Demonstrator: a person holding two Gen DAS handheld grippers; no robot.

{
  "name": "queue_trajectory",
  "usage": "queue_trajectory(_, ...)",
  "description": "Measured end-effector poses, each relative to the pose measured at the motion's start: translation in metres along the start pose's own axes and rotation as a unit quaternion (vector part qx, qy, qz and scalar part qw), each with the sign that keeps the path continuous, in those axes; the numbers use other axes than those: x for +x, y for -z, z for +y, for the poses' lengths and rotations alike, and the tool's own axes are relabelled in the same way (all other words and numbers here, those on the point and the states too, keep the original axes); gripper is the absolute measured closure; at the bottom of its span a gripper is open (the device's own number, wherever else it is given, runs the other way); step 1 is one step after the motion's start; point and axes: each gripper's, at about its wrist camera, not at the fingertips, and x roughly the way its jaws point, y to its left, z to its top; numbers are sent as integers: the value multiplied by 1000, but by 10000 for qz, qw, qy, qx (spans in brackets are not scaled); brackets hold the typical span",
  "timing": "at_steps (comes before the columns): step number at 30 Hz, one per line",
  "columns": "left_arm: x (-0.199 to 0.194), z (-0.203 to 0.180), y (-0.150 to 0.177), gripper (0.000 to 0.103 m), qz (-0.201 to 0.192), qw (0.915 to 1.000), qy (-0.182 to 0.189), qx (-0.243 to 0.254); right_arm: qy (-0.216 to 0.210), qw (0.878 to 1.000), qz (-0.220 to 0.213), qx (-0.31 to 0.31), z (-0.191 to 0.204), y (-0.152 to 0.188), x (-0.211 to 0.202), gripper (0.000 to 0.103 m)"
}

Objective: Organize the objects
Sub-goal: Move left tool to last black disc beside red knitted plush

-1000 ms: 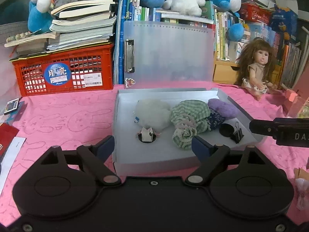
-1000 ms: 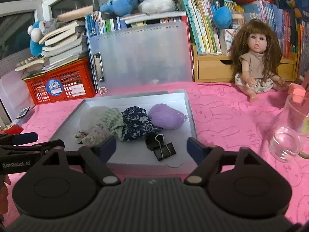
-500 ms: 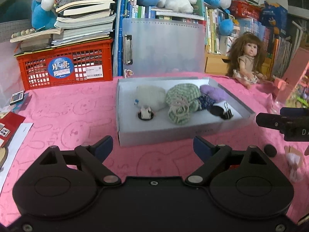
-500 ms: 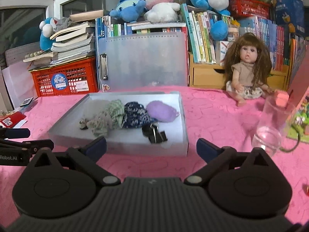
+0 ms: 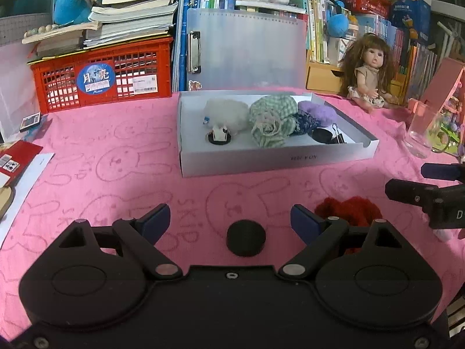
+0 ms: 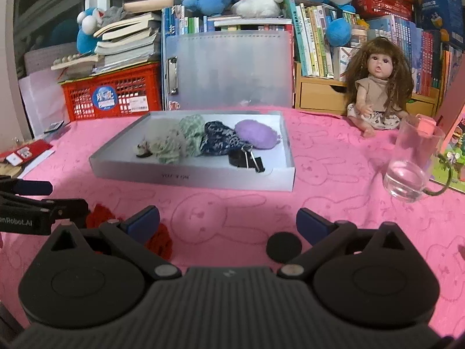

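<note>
A grey tray [image 5: 273, 163] [image 6: 186, 176] on the pink cloth holds a white fluffy piece [image 5: 225, 113], a green checked scrunchie [image 5: 268, 122], a dark blue one [image 6: 218, 141], a purple one [image 6: 255, 133], a black binder clip [image 6: 251, 160] and a small black-and-white item [image 5: 219, 138]. In front of the tray lie a black disc [image 5: 245, 238] [image 6: 283, 247] and a red fluffy scrunchie [image 5: 348, 209] [image 6: 157, 240]. My left gripper [image 5: 229, 222] is open, the disc between its fingers. My right gripper [image 6: 228, 224] is open and empty, with the disc by its right finger.
A red crate [image 5: 101, 80] with books and a translucent clipboard [image 5: 247, 49] stand behind the tray. A doll [image 6: 377, 87] sits at the back right. A glass cup [image 6: 409, 165] stands right of the tray. Cards and papers [image 5: 17, 163] lie at left.
Both grippers have pulled back from the tray toward the near edge. The black disc and red scrunchie have come into view in front of them.
</note>
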Motion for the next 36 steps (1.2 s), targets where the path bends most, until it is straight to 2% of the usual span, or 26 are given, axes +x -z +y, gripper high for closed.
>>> queue_trajectory(7, 3, 2, 7, 25, 82, 10000, 23, -34, 436, 9989, 126, -151, -1, 4, 9, 0)
queue_trajectory(14, 8, -1, 13, 34, 197, 9998, 32, -12, 481, 9985, 233, 154, -14, 7, 19, 0)
queue_trajectory(21, 13, -5, 17, 35, 245, 9997, -8, 70, 490, 9978, 232, 389, -26, 8, 23, 0)
queue_trajectory(36, 13, -8, 20, 44, 172, 9997, -119, 122, 415, 9979, 269, 412, -26, 17, 26, 15)
